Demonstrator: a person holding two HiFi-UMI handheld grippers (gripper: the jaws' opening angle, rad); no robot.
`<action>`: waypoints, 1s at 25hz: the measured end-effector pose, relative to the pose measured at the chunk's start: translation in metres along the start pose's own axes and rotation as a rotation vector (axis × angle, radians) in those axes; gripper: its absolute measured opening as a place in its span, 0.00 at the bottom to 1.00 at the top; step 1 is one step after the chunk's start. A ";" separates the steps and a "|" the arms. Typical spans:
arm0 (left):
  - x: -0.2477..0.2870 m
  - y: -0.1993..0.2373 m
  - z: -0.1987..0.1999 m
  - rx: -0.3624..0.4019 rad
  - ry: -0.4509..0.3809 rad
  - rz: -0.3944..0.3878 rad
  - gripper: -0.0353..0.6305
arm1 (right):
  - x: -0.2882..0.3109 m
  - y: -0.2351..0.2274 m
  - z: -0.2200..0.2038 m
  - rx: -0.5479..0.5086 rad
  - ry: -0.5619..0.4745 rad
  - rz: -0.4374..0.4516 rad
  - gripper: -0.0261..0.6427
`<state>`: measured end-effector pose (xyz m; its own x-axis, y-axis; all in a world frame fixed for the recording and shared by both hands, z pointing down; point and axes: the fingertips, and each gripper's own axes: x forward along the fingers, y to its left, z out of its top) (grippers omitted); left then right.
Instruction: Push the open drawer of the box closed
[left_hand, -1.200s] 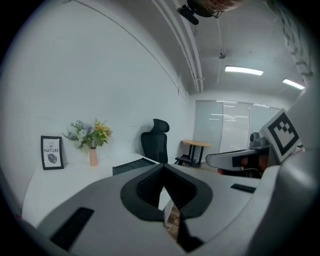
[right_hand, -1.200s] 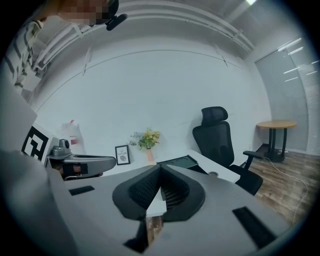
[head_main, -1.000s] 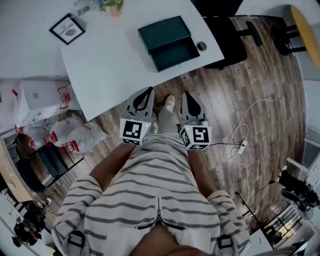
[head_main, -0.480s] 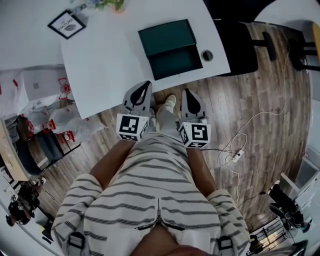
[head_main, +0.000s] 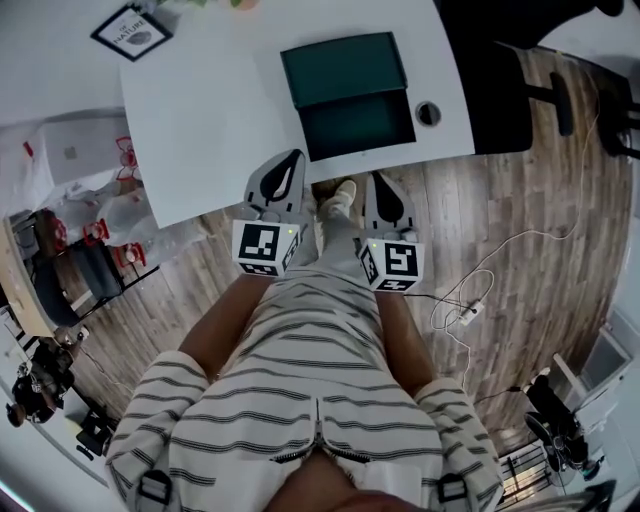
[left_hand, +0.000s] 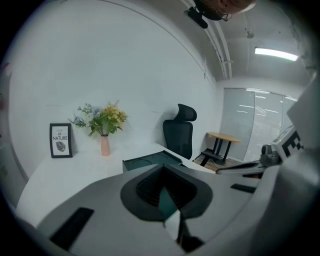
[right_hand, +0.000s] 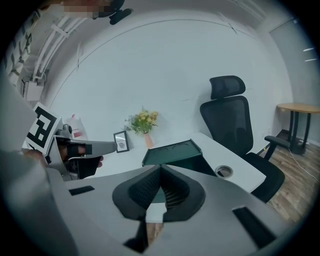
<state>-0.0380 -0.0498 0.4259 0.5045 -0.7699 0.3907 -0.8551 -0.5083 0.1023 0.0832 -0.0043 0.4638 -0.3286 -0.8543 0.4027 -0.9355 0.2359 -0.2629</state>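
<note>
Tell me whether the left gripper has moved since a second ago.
Yes. The left gripper has advanced toward the open drawer: it now reaches over the white table's near edge, where earlier it stopped at that edge.

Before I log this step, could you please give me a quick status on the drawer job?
Both shut and empty: left gripper, right gripper, short of the box. The drawer open, facing them. Nothing on the table in between.

shirt (head_main: 310, 400): white, dark stripes | left tool (head_main: 296, 157), right tool (head_main: 377, 181): grey shells | cubes (head_main: 265, 248): black-white markers
</note>
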 end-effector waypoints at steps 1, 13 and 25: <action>0.004 0.004 -0.002 -0.009 0.013 0.004 0.05 | 0.003 -0.001 -0.001 0.002 0.007 0.000 0.05; 0.061 0.046 0.000 -0.093 0.087 0.038 0.05 | 0.030 -0.013 -0.014 0.035 0.067 -0.030 0.05; 0.097 0.071 -0.022 -0.106 0.192 0.048 0.12 | 0.049 -0.015 -0.033 0.043 0.112 -0.048 0.06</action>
<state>-0.0526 -0.1520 0.4916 0.4398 -0.6994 0.5634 -0.8903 -0.4221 0.1711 0.0774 -0.0340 0.5166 -0.2986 -0.8065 0.5103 -0.9447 0.1739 -0.2779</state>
